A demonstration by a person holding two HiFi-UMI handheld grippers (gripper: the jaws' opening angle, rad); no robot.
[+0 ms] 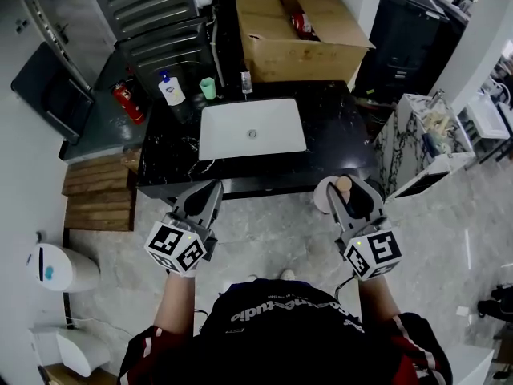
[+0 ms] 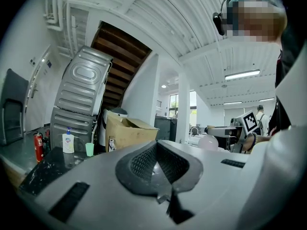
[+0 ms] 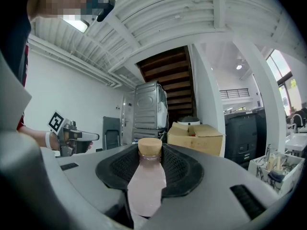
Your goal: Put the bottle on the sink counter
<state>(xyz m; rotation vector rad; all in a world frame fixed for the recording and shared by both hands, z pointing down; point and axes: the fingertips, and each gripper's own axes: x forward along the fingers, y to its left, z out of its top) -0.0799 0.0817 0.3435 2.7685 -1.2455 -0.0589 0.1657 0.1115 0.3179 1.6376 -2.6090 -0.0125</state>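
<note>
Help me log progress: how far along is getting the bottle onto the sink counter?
Done: the bottle is gripped in the right gripper. In hand: it is held near the front edge of the sink counter, not set down. Left: carry it forward and place it on bare counter. The left gripper is shut and empty.

tan-capped pale pink bottle [image 3: 145, 186], white sink [image 1: 276, 135], black speckled counter [image 1: 337, 127], green cup [image 1: 208, 88]

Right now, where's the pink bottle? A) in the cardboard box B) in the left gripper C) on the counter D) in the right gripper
D: the right gripper is clamped on the pink bottle; the left gripper is shut with nothing in it.
</note>
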